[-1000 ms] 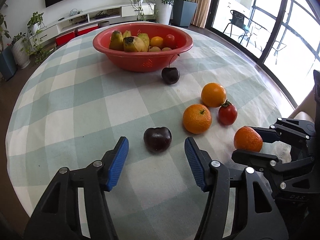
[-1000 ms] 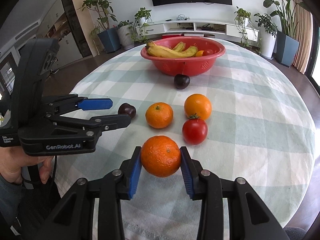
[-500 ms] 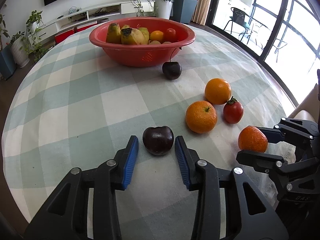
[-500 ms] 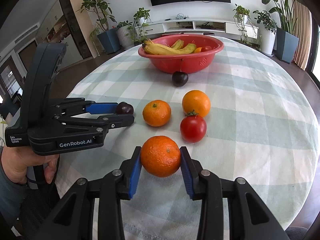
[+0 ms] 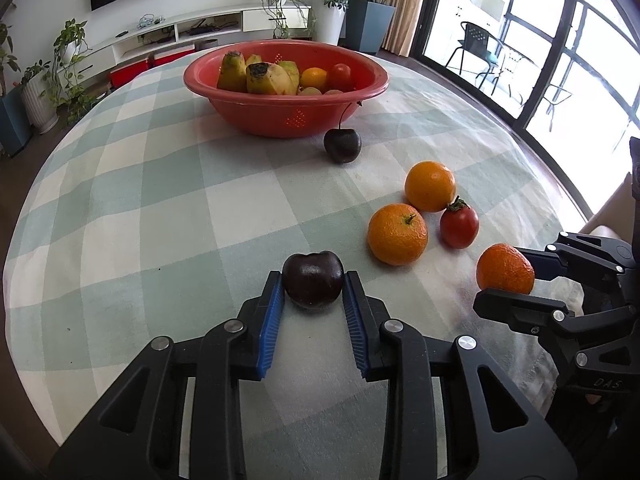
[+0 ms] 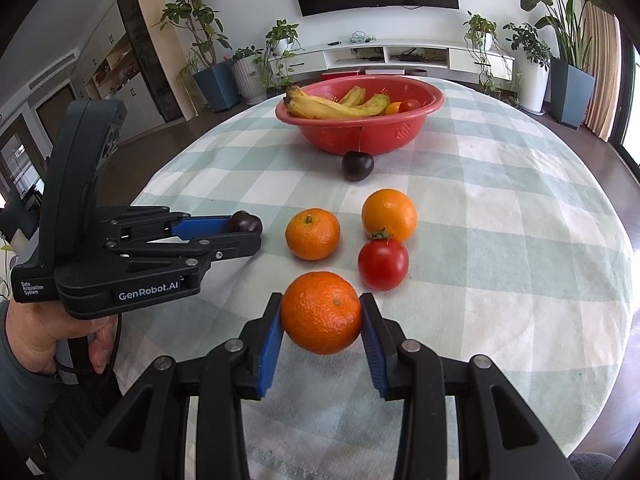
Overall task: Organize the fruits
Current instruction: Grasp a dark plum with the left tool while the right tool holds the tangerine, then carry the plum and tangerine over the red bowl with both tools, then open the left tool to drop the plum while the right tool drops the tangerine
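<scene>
Left claw (image 5: 313, 285): pads closed on the dark cherry (image 5: 313, 280) low over the worktop (image 5: 160, 208); round and glossy, it may squirt out
Right claw (image 6: 322, 314): gripping a mandarin (image 6: 321, 312) (soft, could bruise)
Red bowl (image 5: 280, 114): far side; both claws may collide there

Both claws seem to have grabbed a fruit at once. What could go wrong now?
The left gripper pinches a round, glossy dark cherry near its fingertips; it might squirt out on lifting. The right gripper holds a mandarin close beside the tomato, so swinging toward the red bowl could knock it rolling.
</scene>
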Demonstrator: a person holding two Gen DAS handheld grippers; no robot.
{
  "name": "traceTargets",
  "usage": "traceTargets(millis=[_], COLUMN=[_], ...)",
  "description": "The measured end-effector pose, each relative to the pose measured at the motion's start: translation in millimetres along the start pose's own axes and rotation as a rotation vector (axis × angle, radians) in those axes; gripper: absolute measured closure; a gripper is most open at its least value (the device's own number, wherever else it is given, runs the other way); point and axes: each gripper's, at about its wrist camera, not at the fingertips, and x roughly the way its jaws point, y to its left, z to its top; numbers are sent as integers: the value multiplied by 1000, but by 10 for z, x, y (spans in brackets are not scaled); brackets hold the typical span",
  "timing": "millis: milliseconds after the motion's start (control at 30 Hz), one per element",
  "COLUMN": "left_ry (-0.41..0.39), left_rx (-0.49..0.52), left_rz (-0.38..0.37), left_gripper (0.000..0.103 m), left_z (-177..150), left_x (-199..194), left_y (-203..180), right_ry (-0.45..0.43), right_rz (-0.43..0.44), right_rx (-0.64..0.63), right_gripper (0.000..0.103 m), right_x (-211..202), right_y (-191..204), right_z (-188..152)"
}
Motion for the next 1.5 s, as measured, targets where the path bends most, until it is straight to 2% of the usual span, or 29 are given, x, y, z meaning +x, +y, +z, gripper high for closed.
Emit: traceTargets(millis=[267,567,767,900,1167,1500], left_ry=[-64,-168,-185,-139,-70,-36], left_rx=[-26,21,47,98,113,112], left_rz=[-23,15,7,16,10,28], left_gripper=[75,75,75,75,76,75], left_z=[146,869,1546,1816,1850,1761], left_x=[-281,-655,-540,-236,231,470], left_y=[65,246,276,180,100,171], right_ry=[-33,-148,-146,-106,-19,19], right_rz=[3,-52,-76,-94,-132,-164], right_rx=[15,-8,-17,-22,-77,-111], right_gripper=[63,63,63,63,63,63], right_x=[-146,-402,-167,115,629,834], right_y=[-84,-363,-524,-591,-558,-554], right_z=[155,869,1447,1705,1789,1737])
